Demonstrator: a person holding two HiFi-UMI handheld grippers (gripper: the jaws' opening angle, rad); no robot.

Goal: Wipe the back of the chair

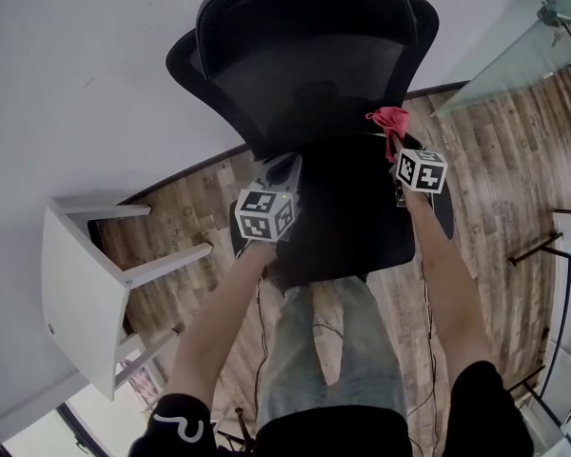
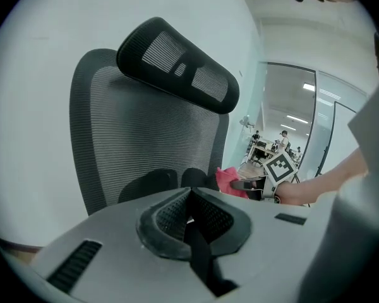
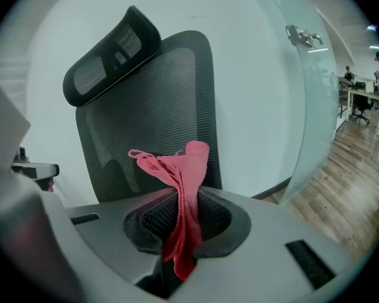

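A black mesh office chair faces me, its back near a white wall, its headrest on top. My right gripper is shut on a red cloth that bunches above the jaws, just in front of the right side of the chair back and apart from it. My left gripper hovers over the left of the seat, jaws closed with nothing between them. In the left gripper view the chair back fills the middle, with the cloth and the right gripper to the right.
A white stool stands at the left on the wood floor. A glass door with a metal handle is at the right. A black metal frame and floor cables lie near my legs.
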